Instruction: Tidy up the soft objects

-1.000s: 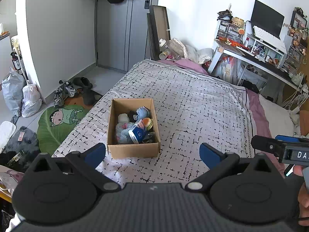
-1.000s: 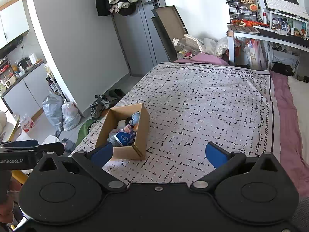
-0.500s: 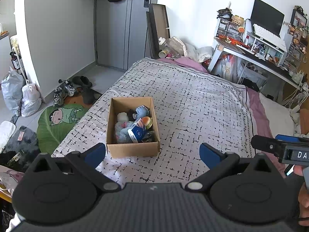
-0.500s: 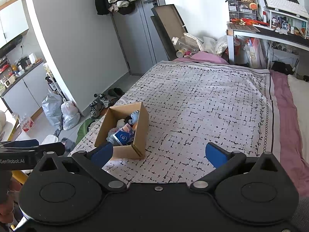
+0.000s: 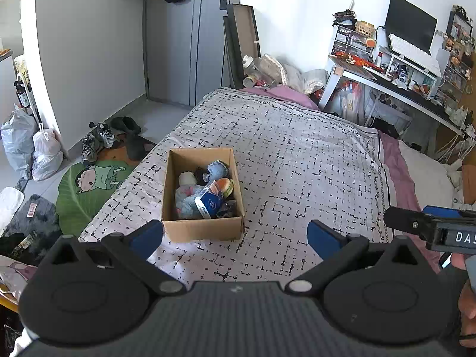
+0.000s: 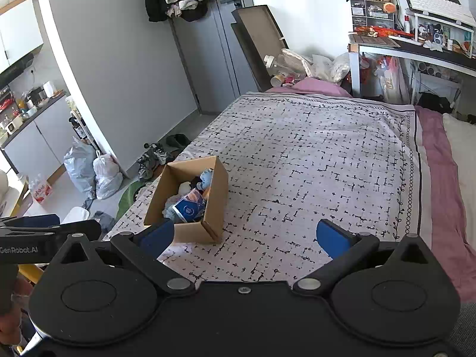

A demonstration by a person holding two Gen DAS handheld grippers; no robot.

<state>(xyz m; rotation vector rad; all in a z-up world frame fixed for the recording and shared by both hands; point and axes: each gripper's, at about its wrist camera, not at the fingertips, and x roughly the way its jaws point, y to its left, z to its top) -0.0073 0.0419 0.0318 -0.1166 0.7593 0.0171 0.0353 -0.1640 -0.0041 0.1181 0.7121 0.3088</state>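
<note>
— What did the two wrist views show on the bed?

— An open brown cardboard box [image 5: 203, 226] sat on the white bedspread with the black broken-grid pattern [image 5: 297, 160], near the bed's edge. In the left wrist view it lay at about eleven o'clock from the left gripper [image 5: 235, 235]; in the right wrist view the same box [image 6: 214, 205] lay at about ten o'clock from the right gripper [image 6: 245, 236].

— And what was in the box?

— Soft toys, heaped together: a pale blue plush animal [image 5: 216, 169], a small cream plush [image 5: 186, 178], a round orange and green plush [image 5: 225, 186], and a blue and white packet [image 5: 209, 203] lying tilted on top of a light blue and pink plush [image 5: 184, 199]. All were inside the walls of the box.

— How did the jaws stand?

— Both pairs were spread wide, blue pads far apart, with nothing between them. The left gripper's left pad showed just before the box's near left corner. Both grippers hung above the bedspread, apart from the box.

— Anything else around?

— At three o'clock in the left view, the black body of the other gripper showed at the frame's edge. On the floor at nine o'clock lay a green cartoon rug [image 5: 89, 187], shoes [image 5: 98, 142] and white plastic bags [image 5: 44, 154].
</note>
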